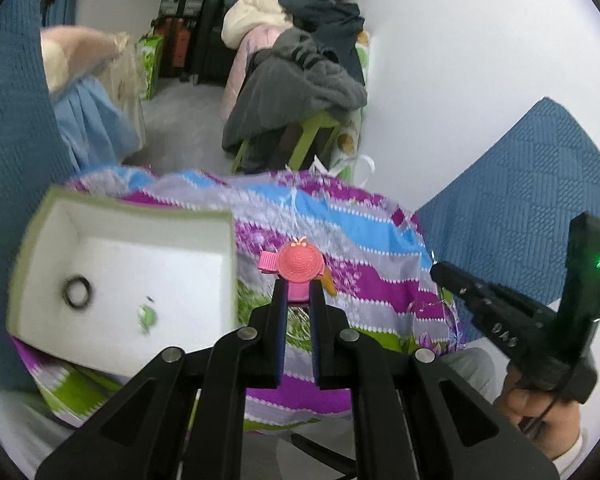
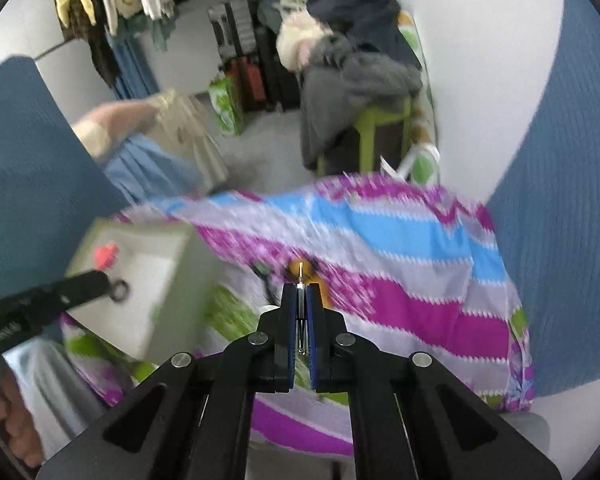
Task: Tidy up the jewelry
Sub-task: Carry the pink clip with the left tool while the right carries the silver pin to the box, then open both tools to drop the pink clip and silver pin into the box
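The left gripper (image 1: 299,294) pinches a pink hair clip (image 1: 300,270) topped with a small woven hat, its two fingers closed on the clip's pink ribbon tail just below the hat. The clip hangs above a striped cloth (image 1: 364,280) of purple, blue, grey and green, just to the right of an open box (image 1: 32,240) with green walls and a white inside. A dark ring (image 1: 77,292) and a small green piece (image 1: 146,316), blurred, lie on the box floor.

The right gripper (image 2: 300,294) is clamped nearly closed on a thin metal pin (image 2: 300,304) that stands up between the blue pads (image 2: 288,320), its tip poking out past them. What kind of jewelry it belongs to cannot be told. An orange item (image 2: 306,270), smeared by blur, lies on the cloth just beyond the tips.

From the right wrist view, the left gripper reaches over the box, the pink clip showing red above the ring. Behind, grey clothes (image 1: 300,92) drape a green stool (image 1: 324,124).
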A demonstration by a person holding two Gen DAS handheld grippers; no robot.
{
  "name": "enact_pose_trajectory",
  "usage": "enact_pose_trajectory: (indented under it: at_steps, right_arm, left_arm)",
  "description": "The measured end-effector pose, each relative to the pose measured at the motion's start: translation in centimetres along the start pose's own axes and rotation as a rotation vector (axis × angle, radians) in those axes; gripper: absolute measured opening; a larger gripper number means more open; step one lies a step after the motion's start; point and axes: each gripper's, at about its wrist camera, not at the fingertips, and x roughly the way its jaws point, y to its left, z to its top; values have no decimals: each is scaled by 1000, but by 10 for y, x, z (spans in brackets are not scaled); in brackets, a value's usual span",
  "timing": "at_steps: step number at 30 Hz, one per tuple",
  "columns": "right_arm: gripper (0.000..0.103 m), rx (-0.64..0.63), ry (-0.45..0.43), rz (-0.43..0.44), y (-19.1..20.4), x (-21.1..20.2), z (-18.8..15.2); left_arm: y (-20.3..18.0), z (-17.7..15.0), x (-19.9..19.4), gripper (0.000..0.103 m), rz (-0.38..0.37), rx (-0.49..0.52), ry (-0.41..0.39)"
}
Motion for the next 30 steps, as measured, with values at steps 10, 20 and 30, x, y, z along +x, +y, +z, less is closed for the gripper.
enact_pose_trajectory:
  at_steps: [10,20,30]
  right_arm:
    - [3,-88,-10,121,99,18,24]
    - [3,-134,132,176,154,84,-13]
    - [31,-148,161,183,164,92,-20]
  left_arm:
    - [69,14,-29,10,97,17,-26]
    - [129,-12,-14,10,150,-34,42]
    - [143,-18,-21,25,168,-65,45]
